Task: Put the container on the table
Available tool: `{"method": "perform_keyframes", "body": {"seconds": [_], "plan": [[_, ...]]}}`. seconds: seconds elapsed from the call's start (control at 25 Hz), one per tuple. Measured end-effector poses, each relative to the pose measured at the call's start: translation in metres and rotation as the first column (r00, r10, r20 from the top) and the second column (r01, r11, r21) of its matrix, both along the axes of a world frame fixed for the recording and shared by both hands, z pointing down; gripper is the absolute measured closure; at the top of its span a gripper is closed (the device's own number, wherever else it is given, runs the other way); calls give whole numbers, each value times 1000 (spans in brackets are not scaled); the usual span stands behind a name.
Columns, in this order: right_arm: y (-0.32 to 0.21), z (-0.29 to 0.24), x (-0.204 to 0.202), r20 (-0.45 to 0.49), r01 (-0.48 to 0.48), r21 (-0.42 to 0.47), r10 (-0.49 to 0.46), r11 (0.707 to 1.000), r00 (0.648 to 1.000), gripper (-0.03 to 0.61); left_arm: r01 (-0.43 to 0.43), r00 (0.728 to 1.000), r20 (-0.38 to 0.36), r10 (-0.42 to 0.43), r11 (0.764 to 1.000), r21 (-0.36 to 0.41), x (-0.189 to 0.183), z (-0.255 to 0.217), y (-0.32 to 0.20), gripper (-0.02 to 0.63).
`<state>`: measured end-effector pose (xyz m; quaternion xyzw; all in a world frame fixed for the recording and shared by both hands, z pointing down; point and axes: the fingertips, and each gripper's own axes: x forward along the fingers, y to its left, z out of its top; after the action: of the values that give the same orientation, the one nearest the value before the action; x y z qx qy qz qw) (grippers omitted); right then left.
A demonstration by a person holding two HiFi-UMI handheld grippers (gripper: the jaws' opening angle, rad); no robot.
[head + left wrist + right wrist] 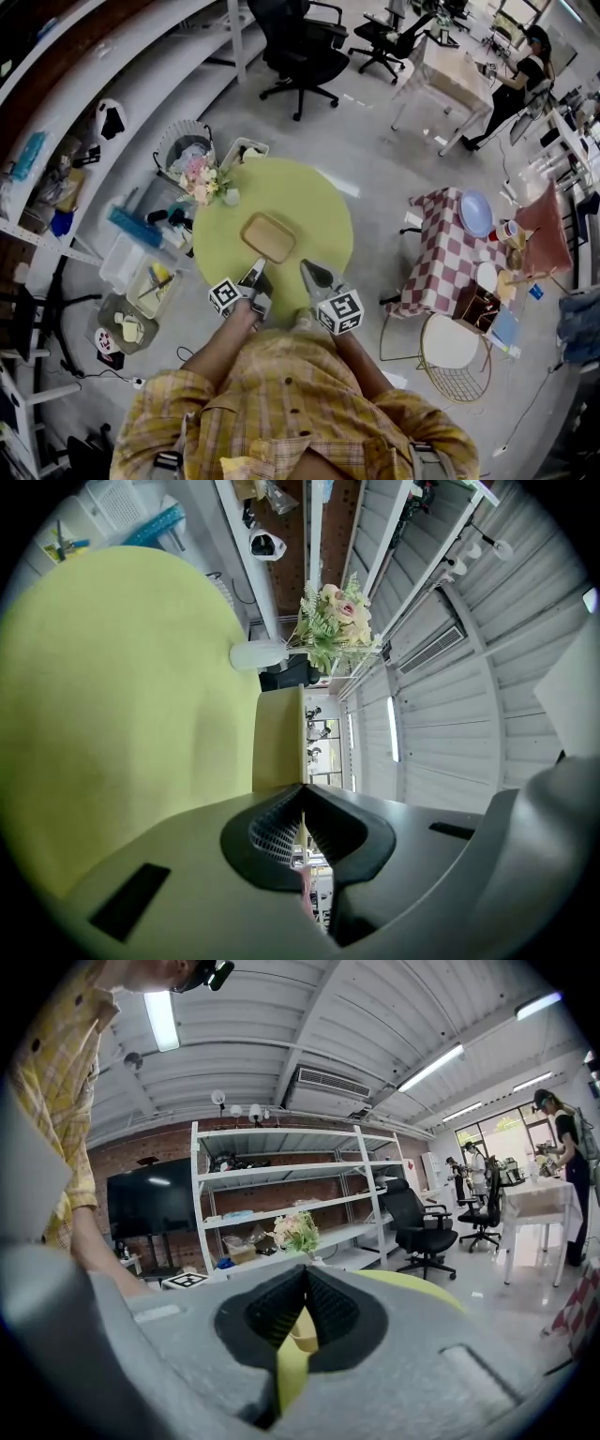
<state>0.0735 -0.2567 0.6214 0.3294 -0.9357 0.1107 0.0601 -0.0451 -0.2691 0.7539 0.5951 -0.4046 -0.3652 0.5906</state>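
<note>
**Left hand-held gripper (255, 275) and right hand-held gripper (308, 271) closed, empty; container (268, 236) on table (314, 202)**

Both gripper views show the jaws pressed together with nothing between them. In the head view both tips sit at the lower edge of the table, centre frame, pointing up-frame at the container. The container lies flat in the middle of the table, just beyond the tips and apart from them. The left gripper view shows it edge-on (278, 741) right above the jaws. Flowers (202, 176) stand at the table's upper-left rim, well clear.

Step, as I judge it: placing looks done, since the container is resting on the table with no grip on it. The next move likely calls only for drawing both grippers back down-frame without nudging the container.
</note>
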Motion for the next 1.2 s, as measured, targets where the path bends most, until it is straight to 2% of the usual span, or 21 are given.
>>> {"method": "perform_keyframes", "body": {"seconds": [0.16,0.48,0.68,1.2], "plan": [[-6,0,-5,-2,7,1,-7,1000,1000,581,11,1000,14,-10,1000,-12,-7,5,-7,598],[-9,2,-12,-10,20,-2,-20,1000,1000,581,3,1000,-8,-3,1000,-19,-9,13,-16,598],[-13,2,-13,-13,10,-3,-10,1000,1000,581,-3,1000,-23,1,998,-64,-11,28,-21,598],[-15,5,-21,-11,39,-27,-39,999,999,581,-30,1000,-7,29,989,-148,-15,54,-35,598]]}}
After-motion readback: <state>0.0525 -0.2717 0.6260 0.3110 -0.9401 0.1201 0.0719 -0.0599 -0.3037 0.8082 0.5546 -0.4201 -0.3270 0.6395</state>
